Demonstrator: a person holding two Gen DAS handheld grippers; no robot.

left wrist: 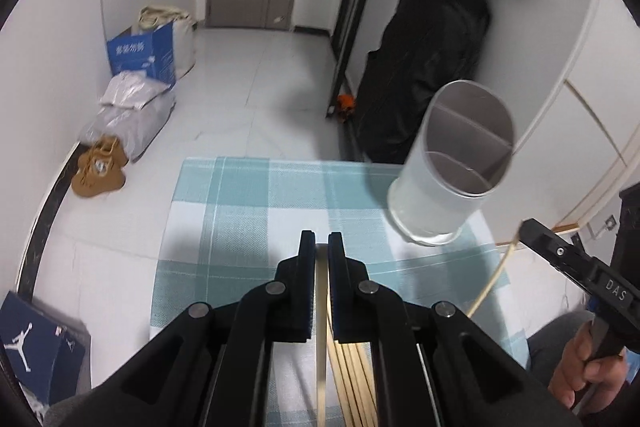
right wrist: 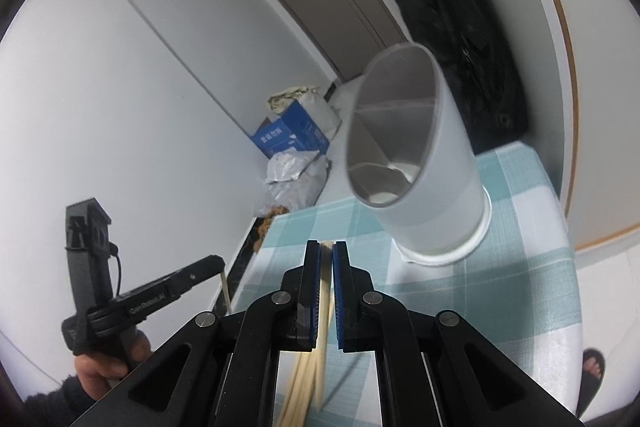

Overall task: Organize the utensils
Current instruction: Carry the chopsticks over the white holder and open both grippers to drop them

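A tall grey-white utensil holder (left wrist: 448, 167) (right wrist: 416, 155) with inner dividers stands at the far right of the teal checked tablecloth (left wrist: 248, 195) (right wrist: 500, 287). My left gripper (left wrist: 321, 239) (right wrist: 219, 263) is shut on a pale chopstick (left wrist: 321, 307) (right wrist: 226, 289), which hangs down from its tips, left of and nearer than the holder. Shut on another chopstick (right wrist: 323, 307) (left wrist: 490, 283), my right gripper (right wrist: 327, 247) (left wrist: 524, 227) points at the holder's base. Several loose chopsticks (left wrist: 354, 379) (right wrist: 298, 387) lie on the cloth beneath the grippers.
Beyond the table's far edge is white floor with a blue carton (left wrist: 142, 55), grey plastic bags (left wrist: 128, 111) and brown shoes (left wrist: 100, 167). A black bag (left wrist: 432, 59) leans on the wall behind the holder. A sandalled foot (right wrist: 592, 367) shows at the lower right.
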